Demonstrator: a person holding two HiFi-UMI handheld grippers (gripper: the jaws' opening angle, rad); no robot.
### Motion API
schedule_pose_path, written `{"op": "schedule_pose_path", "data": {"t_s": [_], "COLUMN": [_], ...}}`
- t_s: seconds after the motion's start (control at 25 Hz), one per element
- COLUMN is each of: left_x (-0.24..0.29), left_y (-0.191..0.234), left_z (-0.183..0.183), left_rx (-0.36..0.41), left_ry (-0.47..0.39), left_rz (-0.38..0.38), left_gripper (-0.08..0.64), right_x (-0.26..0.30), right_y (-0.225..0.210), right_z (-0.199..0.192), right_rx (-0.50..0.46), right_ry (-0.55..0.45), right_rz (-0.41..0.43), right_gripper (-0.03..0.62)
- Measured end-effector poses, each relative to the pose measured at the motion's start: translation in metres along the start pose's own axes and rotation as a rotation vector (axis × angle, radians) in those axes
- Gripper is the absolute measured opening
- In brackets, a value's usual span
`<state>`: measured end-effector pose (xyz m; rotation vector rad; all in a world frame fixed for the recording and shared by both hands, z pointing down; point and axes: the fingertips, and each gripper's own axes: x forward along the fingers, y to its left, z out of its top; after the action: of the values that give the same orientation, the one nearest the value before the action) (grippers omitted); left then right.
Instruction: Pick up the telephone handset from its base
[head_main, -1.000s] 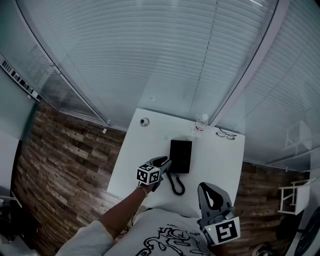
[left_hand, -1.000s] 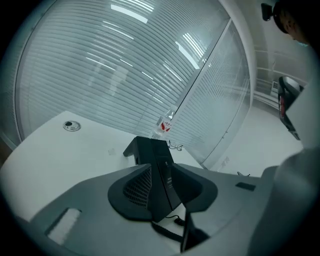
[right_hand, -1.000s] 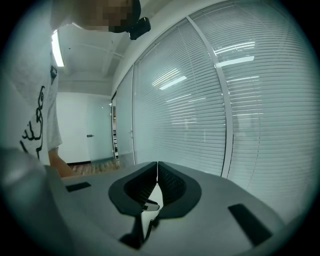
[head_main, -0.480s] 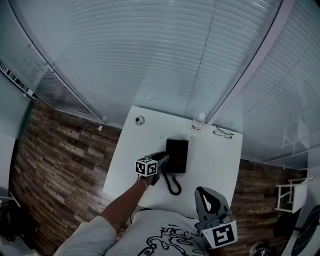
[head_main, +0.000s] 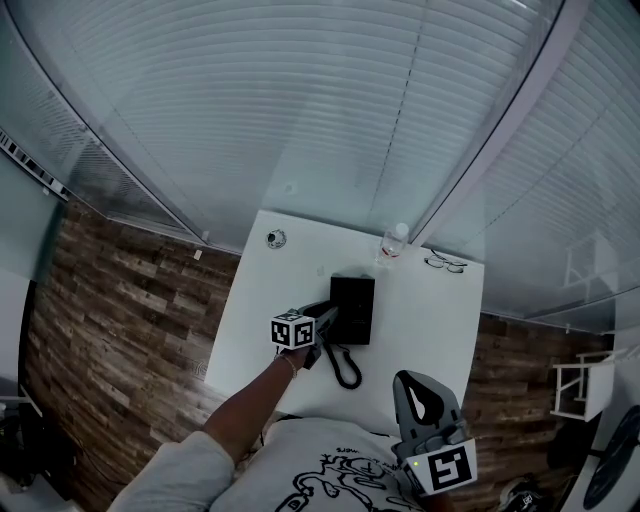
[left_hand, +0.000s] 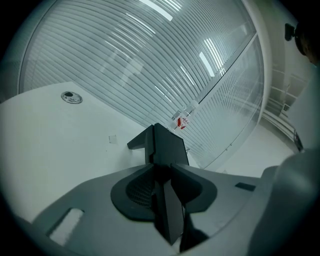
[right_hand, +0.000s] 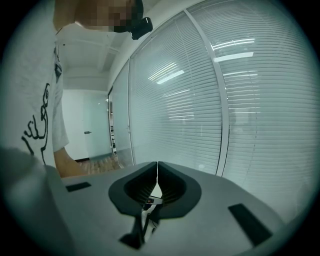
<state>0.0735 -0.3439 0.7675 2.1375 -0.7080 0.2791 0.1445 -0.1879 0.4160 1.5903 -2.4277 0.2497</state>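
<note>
The right gripper (right_hand: 157, 166) is held by the person's torso, short of the tabletop's (head_main: 432, 325) near edge, its jaws pressed together on nothing. Farther in, the left gripper (left_hand: 163, 168) has its jaws clamped on the black telephone handset (left_hand: 165, 145), which juts forward between them. The handset lies along the left side of the telephone base (head_main: 353, 308) at mid-tabletop. A bottle (head_main: 393, 243) stands at the far edge.

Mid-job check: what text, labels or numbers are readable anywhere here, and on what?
No text reads clearly.
Bottle: red label, print too small.
Shirt: black scribble print, illegible.
Left tool and right tool marker cubes: square codes, no words.
Telephone: no visible print.
</note>
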Motion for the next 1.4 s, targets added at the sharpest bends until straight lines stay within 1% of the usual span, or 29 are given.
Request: {"op": "schedule_pose_path", "data": {"t_s": [0.2,0.48,0.56,0.72,0.84,1.04,1.16,1.4], "left_x": [-0.005,-0.011,-0.013,-0.02,-0.029,-0.048,-0.059,-0.085], "left_y": [-0.007,-0.015,-0.018,-0.027,-0.034,-0.057,-0.071,-0.106], "left_z": [0.003,0.006,0.008,0.013,0.019,0.035,0.044,0.062], "left_rx": [-0.014,-0.019,-0.018,-0.015,-0.011,0.01,0.021,0.084], "left_ry": [-0.011,-0.03,-0.042,-0.063,-0.095,-0.143,-0.169,-0.215], "left_rz": [0.017,0.007,0.0,-0.009,-0.01,-0.038,-0.058,-0.091], "left_gripper": [0.08,0.074,0.072,0.072,0.071,0.071,0.069,0.069], "right_x": [0.001,-0.003,-0.004,-0.006,-0.007,-0.011,-0.011,-0.013], "right_y": [0.002,0.001,0.003,0.003,0.002,-0.008,-0.011,-0.022], "right_z": [0.0,0.002,0.002,0.004,0.003,0.007,0.005,0.004], "right_rx": [-0.001,0.021,0.036,0.017,0.037,-0.017,-0.004,0.004], "right_ry": [-0.002,-0.006,-0.009,-0.019,-0.023,-0.053,-0.053,-0.063], "right_rz": [0.007,0.004,0.007,0.007,0.002,-0.024,-0.032,-0.05], "right_gripper": [0.006,0.006,0.006,0.006,0.006,0.006,0.006,0.006]}}
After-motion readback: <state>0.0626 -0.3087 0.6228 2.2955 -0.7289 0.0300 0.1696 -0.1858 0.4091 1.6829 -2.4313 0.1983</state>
